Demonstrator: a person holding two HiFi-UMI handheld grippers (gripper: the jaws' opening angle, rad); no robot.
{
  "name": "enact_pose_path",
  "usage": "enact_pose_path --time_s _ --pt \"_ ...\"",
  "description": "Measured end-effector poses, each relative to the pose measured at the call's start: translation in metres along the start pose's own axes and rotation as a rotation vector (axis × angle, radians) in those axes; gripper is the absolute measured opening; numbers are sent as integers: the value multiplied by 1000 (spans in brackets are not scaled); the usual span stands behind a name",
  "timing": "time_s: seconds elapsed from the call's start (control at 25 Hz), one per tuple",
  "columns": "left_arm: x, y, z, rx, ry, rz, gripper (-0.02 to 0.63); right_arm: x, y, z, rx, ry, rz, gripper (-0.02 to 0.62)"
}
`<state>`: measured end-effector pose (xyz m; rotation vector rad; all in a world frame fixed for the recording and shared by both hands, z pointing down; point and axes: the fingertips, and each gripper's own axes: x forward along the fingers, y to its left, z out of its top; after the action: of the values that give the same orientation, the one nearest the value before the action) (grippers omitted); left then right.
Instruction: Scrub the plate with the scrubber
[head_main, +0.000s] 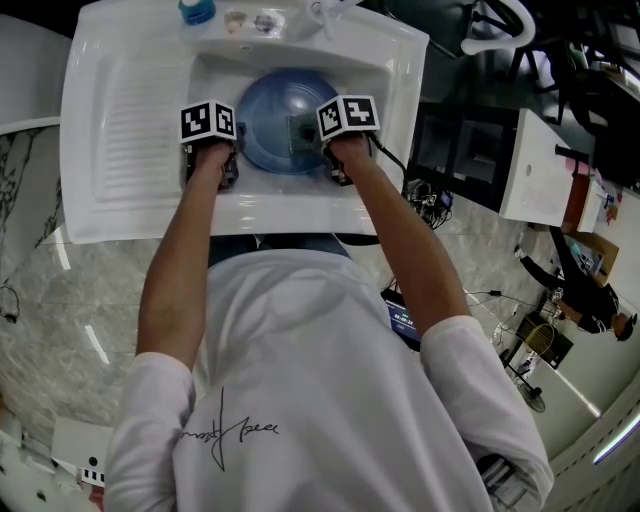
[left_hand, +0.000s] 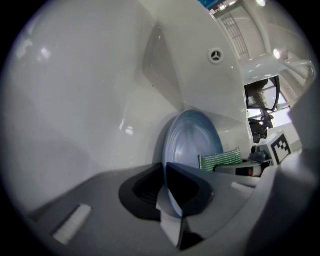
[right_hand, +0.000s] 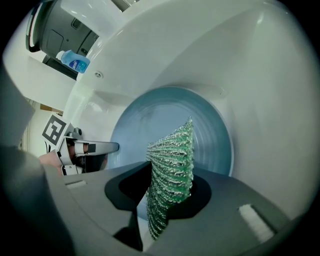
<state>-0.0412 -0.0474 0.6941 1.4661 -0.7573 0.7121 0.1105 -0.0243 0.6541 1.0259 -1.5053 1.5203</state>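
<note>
The head view shows the blue plate (head_main: 275, 120) in the basin of the white sink (head_main: 120, 140) with 1 gripper at each side, but not the jaws. The left gripper view shows the left gripper (left_hand: 169, 200) clamped on the plate's rim. The right gripper view shows the right gripper (right_hand: 165, 200) pinching the green scrubber (right_hand: 172, 160) in front of the plate's face, and a blue bottle (right_hand: 75, 62) on the ledge. A marbled floor (head_main: 80, 300) surrounds the sink, and a white table (head_main: 540, 165) stands to the right.

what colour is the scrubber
The scrubber is green with a glittery ribbed weave; it shows best in the right gripper view.
</note>
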Motion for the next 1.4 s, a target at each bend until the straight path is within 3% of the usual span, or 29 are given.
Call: enact_pose_path --time_s 0.4,0.76,1.04,1.4 --pt "1 0 0 3 -2 -2 74 -15 -25 -5 4 21 -102 86" --pt "2 -1 -3 1 1 -3 74 -26 -41 -12 104 10 -180 83" --pt "2 4 -1 8 -2 3 75 -39 -51 -13 276 -127 -274 81" --pt "-18 -2 5 21 -37 5 75 -60 -43 -2 231 -329 -227 77"
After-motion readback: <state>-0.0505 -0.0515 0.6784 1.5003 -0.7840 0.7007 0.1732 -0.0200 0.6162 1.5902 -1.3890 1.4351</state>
